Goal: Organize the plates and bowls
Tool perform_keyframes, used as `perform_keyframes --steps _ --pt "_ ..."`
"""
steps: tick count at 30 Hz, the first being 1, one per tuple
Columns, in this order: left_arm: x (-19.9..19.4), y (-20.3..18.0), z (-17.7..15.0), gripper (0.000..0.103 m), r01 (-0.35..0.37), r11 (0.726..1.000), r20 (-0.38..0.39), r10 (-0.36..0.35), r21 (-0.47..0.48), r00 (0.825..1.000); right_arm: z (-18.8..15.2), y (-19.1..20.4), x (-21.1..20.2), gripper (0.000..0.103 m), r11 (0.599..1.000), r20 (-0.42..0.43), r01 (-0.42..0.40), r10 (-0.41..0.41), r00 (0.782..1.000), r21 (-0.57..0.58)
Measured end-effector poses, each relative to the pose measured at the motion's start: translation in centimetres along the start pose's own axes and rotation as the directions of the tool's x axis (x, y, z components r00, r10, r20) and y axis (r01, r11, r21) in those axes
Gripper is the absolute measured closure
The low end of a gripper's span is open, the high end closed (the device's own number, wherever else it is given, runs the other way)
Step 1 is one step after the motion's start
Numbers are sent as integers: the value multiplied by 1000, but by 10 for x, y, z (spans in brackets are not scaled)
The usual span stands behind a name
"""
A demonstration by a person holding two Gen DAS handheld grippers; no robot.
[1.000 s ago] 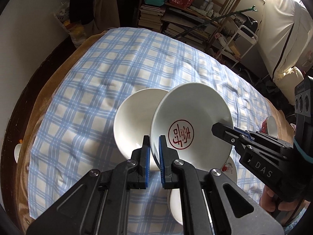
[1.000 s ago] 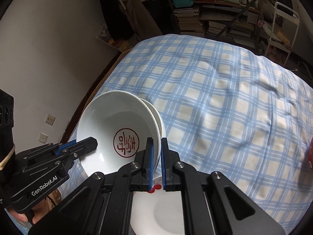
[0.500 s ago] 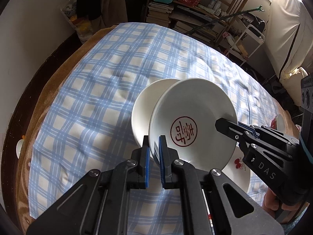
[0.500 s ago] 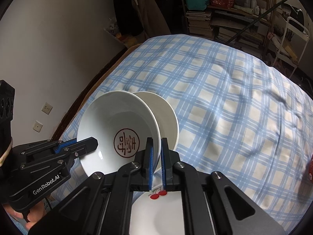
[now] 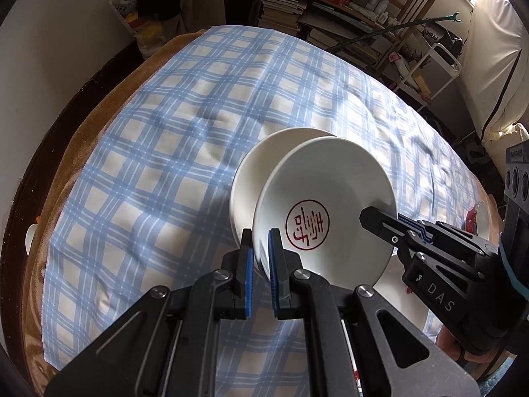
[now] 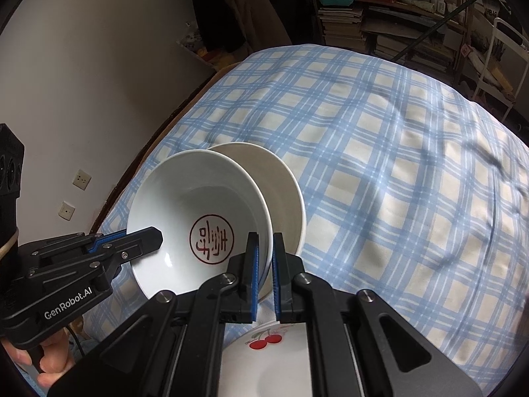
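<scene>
A white bowl with a red round seal mark (image 5: 325, 208) is held in the air over the blue checked tablecloth (image 5: 165, 139). My left gripper (image 5: 259, 254) is shut on its near rim. My right gripper (image 6: 264, 261) is shut on the opposite rim; it shows in the left wrist view (image 5: 383, 216). The bowl also shows in the right wrist view (image 6: 198, 221). A plain white bowl (image 5: 261, 165) lies on the cloth just behind and beneath it (image 6: 281, 182). A white plate with red cherries (image 6: 267, 347) lies below my right gripper.
A small red-and-white bowl (image 5: 477, 220) sits near the table's right edge. A white spoon (image 5: 31, 238) lies on the brown edge at left. Shelves with books (image 5: 330, 10) and a white rack (image 5: 433, 72) stand beyond the table.
Both grippers have carried the seal bowl up and to the right relative to the plain bowl, which now peeks out further behind it. The grips are unchanged.
</scene>
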State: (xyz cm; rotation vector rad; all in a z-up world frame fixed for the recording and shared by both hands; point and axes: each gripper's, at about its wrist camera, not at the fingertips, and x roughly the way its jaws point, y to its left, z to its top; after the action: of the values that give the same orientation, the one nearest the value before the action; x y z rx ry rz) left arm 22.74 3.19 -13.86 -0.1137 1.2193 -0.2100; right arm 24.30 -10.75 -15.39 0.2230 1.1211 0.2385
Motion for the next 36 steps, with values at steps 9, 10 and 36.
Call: perform_keyframes --steps 9,10,36 --pt "10 -1 2 95 -4 1000 -19 4 11 1000 1 -5 5 95 1000 -1 4 -4 1000 0" --pt "10 -2 2 95 -6 1000 -20 6 11 1000 1 -5 7 95 1000 -1 5 -5 1000 -2" --pt "23 -3 5 93 11 1000 -60 -10 15 998 2 -8 13 94 999 23 52 -52 998 0"
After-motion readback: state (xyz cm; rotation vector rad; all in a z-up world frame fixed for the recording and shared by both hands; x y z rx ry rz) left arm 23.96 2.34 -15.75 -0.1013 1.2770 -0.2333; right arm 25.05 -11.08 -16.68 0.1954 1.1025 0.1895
